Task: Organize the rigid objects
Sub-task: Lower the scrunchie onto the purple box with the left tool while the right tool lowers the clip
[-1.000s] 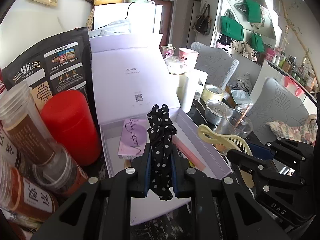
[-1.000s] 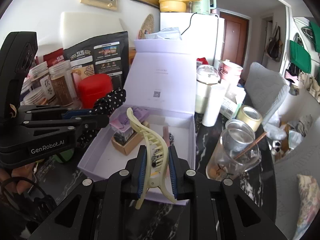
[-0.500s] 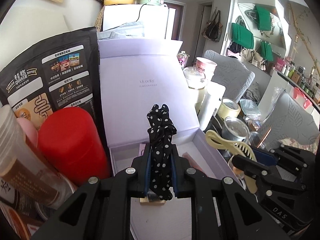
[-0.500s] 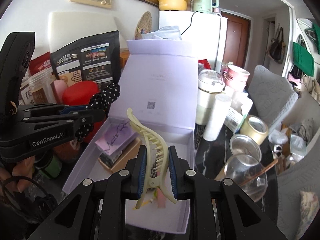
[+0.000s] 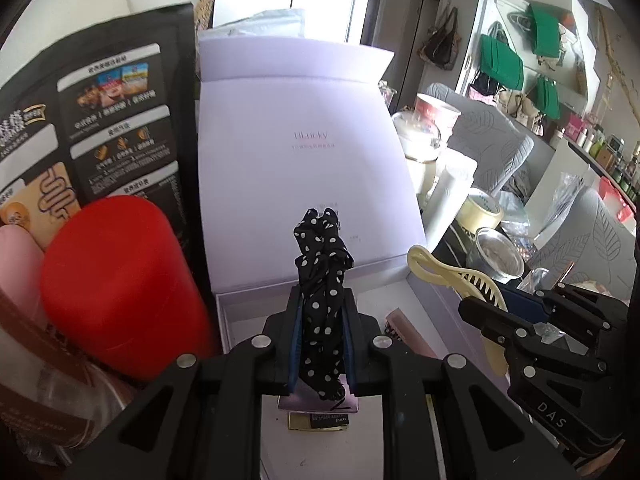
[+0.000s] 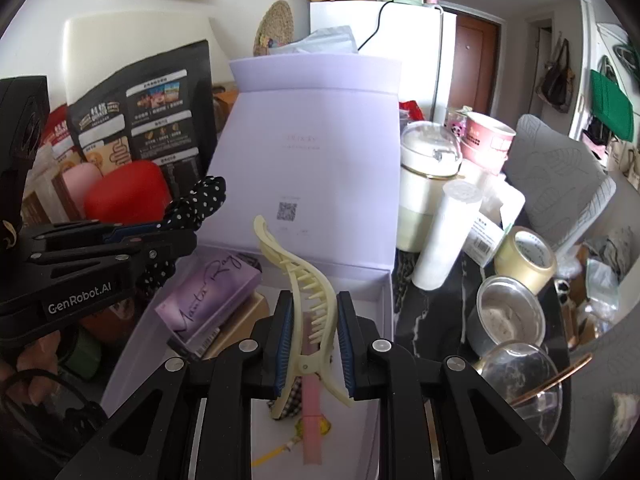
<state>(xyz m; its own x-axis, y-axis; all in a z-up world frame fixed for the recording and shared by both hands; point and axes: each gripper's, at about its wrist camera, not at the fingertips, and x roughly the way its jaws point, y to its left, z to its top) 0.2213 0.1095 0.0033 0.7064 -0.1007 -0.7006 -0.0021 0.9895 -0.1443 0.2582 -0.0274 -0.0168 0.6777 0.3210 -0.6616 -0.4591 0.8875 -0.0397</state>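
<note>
My left gripper [image 5: 322, 320] is shut on a black polka-dot hair tie [image 5: 322, 276] and hangs over the open lilac box [image 5: 304, 160]. The same gripper [image 6: 176, 240] reaches in from the left in the right wrist view. My right gripper [image 6: 312, 320] is shut on a cream hair claw clip [image 6: 304, 288], also over the box [image 6: 312, 152], and shows at the right in the left wrist view [image 5: 480, 312]. Inside the box lie a purple packet [image 6: 212, 296], a pink clip [image 6: 310, 412] and a checked fabric piece.
A red canister [image 5: 116, 300] and a black food pouch [image 5: 100, 120] stand left of the box. To its right are a white tube [image 6: 448, 236], a lidded pot [image 6: 430, 184], a tape roll [image 6: 526, 256], a metal tin [image 6: 506, 312] and a glass [image 6: 520, 380].
Both grippers have moved forward over the box, still gripping the hair tie and the claw clip. The box lid and the red canister look larger and nearer.
</note>
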